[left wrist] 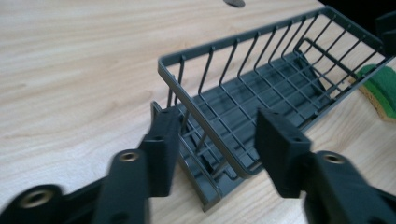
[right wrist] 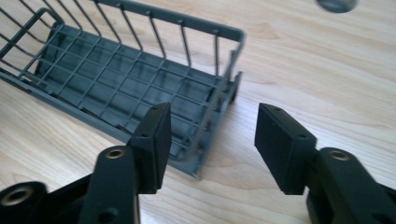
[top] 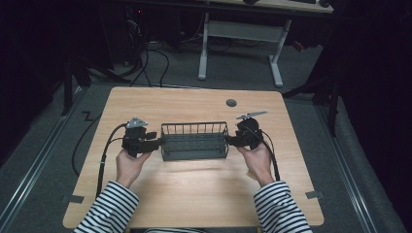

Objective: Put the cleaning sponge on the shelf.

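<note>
A dark grey wire basket stands empty in the middle of the wooden table. My left gripper is at its left end and my right gripper at its right end, each held in a hand. In the left gripper view the gripper is open, and the basket's end rim passes between the jaws without either pad pressing on it. In the right gripper view the gripper is open too, astride the corner of the basket's other end wall.
A green sponge lies on the table past the basket's far end in the left gripper view. A round grommet sits in the tabletop behind the basket. A white-legged desk and cables stand on the floor beyond.
</note>
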The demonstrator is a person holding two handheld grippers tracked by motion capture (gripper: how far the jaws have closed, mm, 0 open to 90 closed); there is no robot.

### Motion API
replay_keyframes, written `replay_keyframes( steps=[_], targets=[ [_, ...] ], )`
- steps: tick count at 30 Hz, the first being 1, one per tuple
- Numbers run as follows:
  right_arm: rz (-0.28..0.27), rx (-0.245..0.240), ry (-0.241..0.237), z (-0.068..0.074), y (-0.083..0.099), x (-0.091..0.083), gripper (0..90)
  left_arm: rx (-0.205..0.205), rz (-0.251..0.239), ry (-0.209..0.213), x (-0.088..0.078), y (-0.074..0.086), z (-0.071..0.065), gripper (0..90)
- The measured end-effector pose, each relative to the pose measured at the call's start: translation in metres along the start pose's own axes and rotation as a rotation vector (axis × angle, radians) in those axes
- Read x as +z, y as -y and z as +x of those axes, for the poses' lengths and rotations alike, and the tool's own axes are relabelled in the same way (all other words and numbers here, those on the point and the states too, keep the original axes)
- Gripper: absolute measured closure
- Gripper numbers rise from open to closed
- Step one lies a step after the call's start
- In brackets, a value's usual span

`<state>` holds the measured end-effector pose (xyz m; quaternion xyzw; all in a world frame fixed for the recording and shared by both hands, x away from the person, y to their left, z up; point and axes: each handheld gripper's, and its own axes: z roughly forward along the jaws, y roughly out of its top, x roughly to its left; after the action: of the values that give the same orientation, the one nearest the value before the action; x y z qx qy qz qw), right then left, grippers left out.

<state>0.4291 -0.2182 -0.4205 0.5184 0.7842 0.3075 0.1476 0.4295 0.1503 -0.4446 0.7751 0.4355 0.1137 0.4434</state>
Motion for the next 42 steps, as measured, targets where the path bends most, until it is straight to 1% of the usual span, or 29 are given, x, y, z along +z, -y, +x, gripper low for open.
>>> replay_keyframes(
  steps=[1, 2, 4, 5, 7, 8, 10, 11, 12, 13, 14, 15, 16, 17, 18, 20, 21, 22, 23, 26, 28, 30, 31, 32, 33, 34, 37, 40, 42],
  targets=[
    [0.0, 0.0, 0.0, 0.0, 0.0, 0.0, 43.6, -0.003, -0.007, 0.0, -0.001, 0.0, 0.001, 45.3],
    [-0.009, 0.018, 0.0, -0.004, 0.003, -0.005, 39.8, -0.003, -0.012, 0.001, -0.002, 0.0, 0.002, 40.2],
    [-0.023, 0.029, -0.001, -0.008, 0.005, -0.011, 37.7, 0.004, -0.035, -0.003, -0.006, 0.003, 0.004, 37.3],
    [-0.032, 0.03, 0.005, -0.009, 0.007, -0.015, 37.7, 0.004, -0.035, -0.003, -0.006, 0.003, 0.004, 36.4],
    [-0.047, 0.031, 0.011, -0.01, 0.009, -0.019, 37.5, 0.007, -0.05, -0.008, -0.011, 0.009, 0.006, 35.8],
    [-0.064, 0.035, 0.019, -0.014, 0.015, -0.024, 36.5, 0.005, -0.059, -0.016, -0.015, 0.018, 0.01, 35.3],
    [-0.067, 0.039, 0.023, -0.016, 0.018, -0.026, 35.9, -0.001, -0.059, -0.016, -0.018, 0.022, 0.013, 35.1],
    [-0.063, 0.045, 0.032, -0.018, 0.02, -0.027, 34.8, -0.005, -0.054, -0.021, -0.02, 0.027, 0.015, 34.9],
    [-0.058, 0.05, 0.05, -0.021, 0.025, -0.03, 34.5, -0.009, -0.055, -0.04, -0.025, 0.037, 0.019, 34.2],
    [-0.058, 0.05, 0.05, -0.021, 0.025, -0.03, 34.5, -0.009, -0.055, -0.04, -0.025, 0.037, 0.019, 34.2],
    [-0.052, 0.058, 0.054, -0.024, 0.031, -0.032, 34.0, -0.012, -0.054, -0.055, -0.029, 0.046, 0.024, 34.2],
    [-0.044, 0.057, 0.062, -0.024, 0.034, -0.033, 33.6, -0.018, -0.052, -0.065, -0.031, 0.051, 0.026, 34.1],
    [-0.035, 0.056, 0.073, -0.025, 0.036, -0.033, 32.7, -0.018, -0.052, -0.065, -0.031, 0.051, 0.026, 33.9],
    [-0.03, 0.057, 0.088, -0.026, 0.039, -0.033, 32.1, -0.029, -0.047, -0.084, -0.033, 0.06, 0.032, 33.9],
    [-0.03, 0.057, 0.088, -0.026, 0.039, -0.033, 32.1, -0.029, -0.047, -0.084, -0.033, 0.06, 0.032, 33.7],
    [-0.018, 0.073, 0.102, -0.03, 0.049, -0.034, 31.3, -0.05, -0.025, -0.108, -0.033, 0.074, 0.04, 33.4],
    [-0.018, 0.073, 0.102, -0.03, 0.049, -0.034, 31.3, -0.05, -0.025, -0.108, -0.033, 0.074, 0.04, 33.3],
    [-0.014, 0.072, 0.119, -0.031, 0.052, -0.034, 30.5, -0.053, -0.015, -0.113, -0.033, 0.079, 0.042, 33.3],
    [-0.016, 0.098, 0.134, -0.035, 0.059, -0.035, 29.5, -0.058, -0.003, -0.132, -0.031, 0.087, 0.046, 33.2],
    [-0.019, 0.134, 0.161, -0.041, 0.07, -0.036, 27.6, -0.065, 0.021, -0.161, -0.027, 0.097, 0.05, 32.7],
    [-0.01, 0.159, 0.173, -0.046, 0.077, -0.037, 25.9, -0.062, 0.038, -0.18, -0.024, 0.103, 0.051, 32.3],
    [-0.011, 0.188, 0.18, -0.05, 0.085, -0.038, 25.3, -0.061, 0.049, -0.185, -0.023, 0.105, 0.052, 32.2],
    [-0.009, 0.199, 0.18, -0.052, 0.088, -0.038, 24.9, -0.039, 0.069, -0.213, -0.019, 0.108, 0.052, 31.9],
    [-0.006, 0.204, 0.189, -0.053, 0.091, -0.038, 24.3, -0.03, 0.079, -0.224, -0.017, 0.11, 0.052, 31.8],
    [0.0, 0.215, 0.192, -0.054, 0.094, -0.038, 23.7, -0.03, 0.079, -0.224, -0.017, 0.11, 0.052, 31.6],
    [0.003, 0.225, 0.192, -0.055, 0.097, -0.037, 23.1, -0.013, 0.073, -0.239, -0.016, 0.112, 0.051, 31.3],
    [0.022, 0.248, 0.19, -0.058, 0.104, -0.033, 21.3, 0.002, 0.064, -0.256, -0.014, 0.114, 0.049, 31.2],
    [0.046, 0.27, 0.2, -0.057, 0.109, -0.027, 19.7, 0.028, 0.073, -0.283, -0.012, 0.114, 0.045, 31.0],
    [0.053, 0.278, 0.203, -0.056, 0.11, -0.024, 18.4, 0.028, 0.074, -0.282, -0.012, 0.114, 0.045, 29.5]
  ],
)
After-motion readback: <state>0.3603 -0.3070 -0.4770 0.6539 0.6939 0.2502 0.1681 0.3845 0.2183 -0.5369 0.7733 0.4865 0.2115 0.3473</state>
